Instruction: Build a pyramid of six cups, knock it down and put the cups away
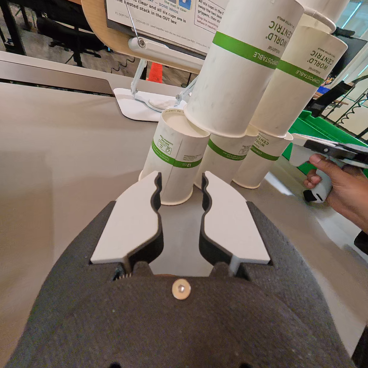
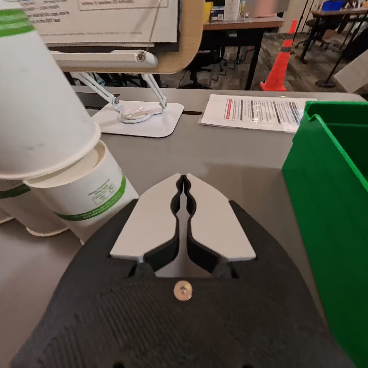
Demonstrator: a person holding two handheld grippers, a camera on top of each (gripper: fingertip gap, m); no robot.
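Left hand-held gripper (image 1: 181,185) agape before waxy tapered paper cup (image 1: 175,159).

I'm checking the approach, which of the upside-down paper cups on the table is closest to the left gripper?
The leftmost white, green-banded paper cup in the bottom row: it stands just beyond the open left gripper, while its neighbours stand farther right.

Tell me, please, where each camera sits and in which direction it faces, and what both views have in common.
Left wrist view: sits on the left gripper, low over the grey table, facing a pyramid of upturned paper cups; its open fingers show, also a hand on the other gripper's handle.
Right wrist view: sits on the right gripper, facing across the table between the cups and a green bin; its fingers, nearly closed on nothing, show.
Shared: the cups, the table, the white document stand.
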